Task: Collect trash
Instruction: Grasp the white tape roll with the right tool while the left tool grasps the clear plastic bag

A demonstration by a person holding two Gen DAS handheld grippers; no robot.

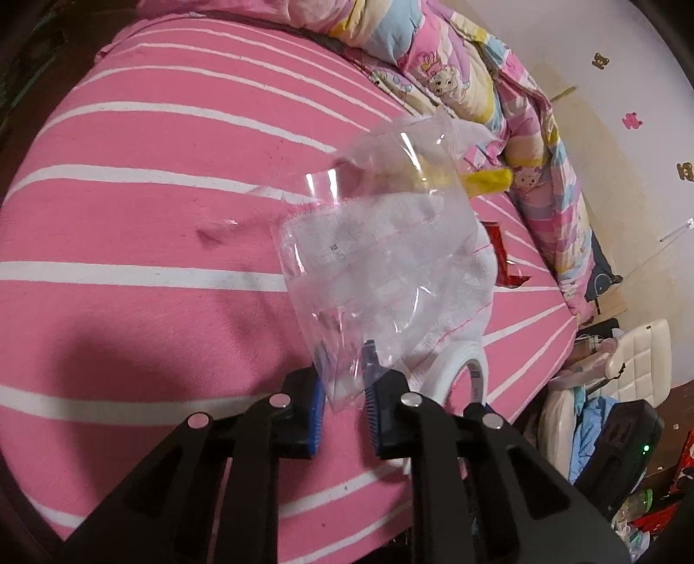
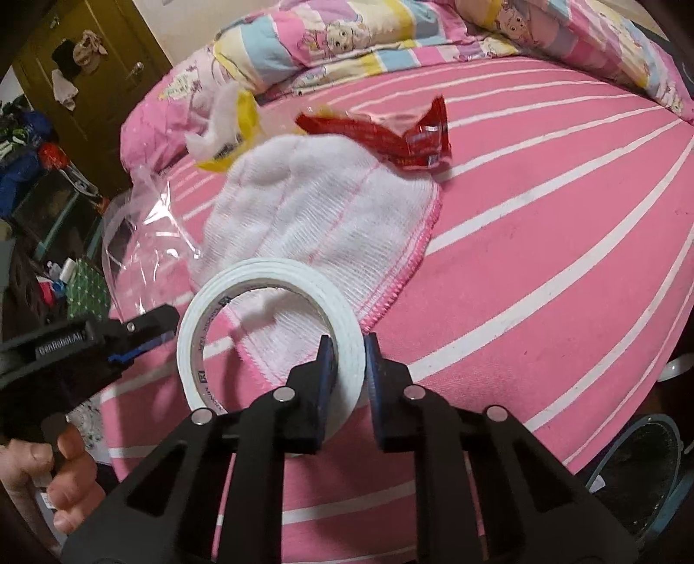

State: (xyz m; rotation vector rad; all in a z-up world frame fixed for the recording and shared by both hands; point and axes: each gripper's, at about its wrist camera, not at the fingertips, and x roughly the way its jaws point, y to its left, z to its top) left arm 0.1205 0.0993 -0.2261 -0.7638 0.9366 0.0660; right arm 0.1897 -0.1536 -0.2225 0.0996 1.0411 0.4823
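Left tool (image 1: 345,390) grips the bag (image 1: 381,260); right tool (image 2: 349,382) pinches the tape (image 2: 269,303). Next, bin both.

The pink bed sheet with white stripes (image 1: 143,208) lies bare over its whole left part, so a tool can come down there without meeting anything. The clutter sits together toward the right: a white terry cloth with pink stitched edge (image 2: 312,217), a white roll of tape (image 2: 269,329) standing on it, a red crumpled foil wrapper (image 2: 390,134) just beyond, and a yellow wrapper with white tissue (image 2: 225,130) beside that. The clear plastic bag (image 1: 381,243) hangs over the cloth and blocks the approach from the left tool (image 1: 345,390). A folded cartoon-print quilt (image 2: 347,39) walls off the far edge.
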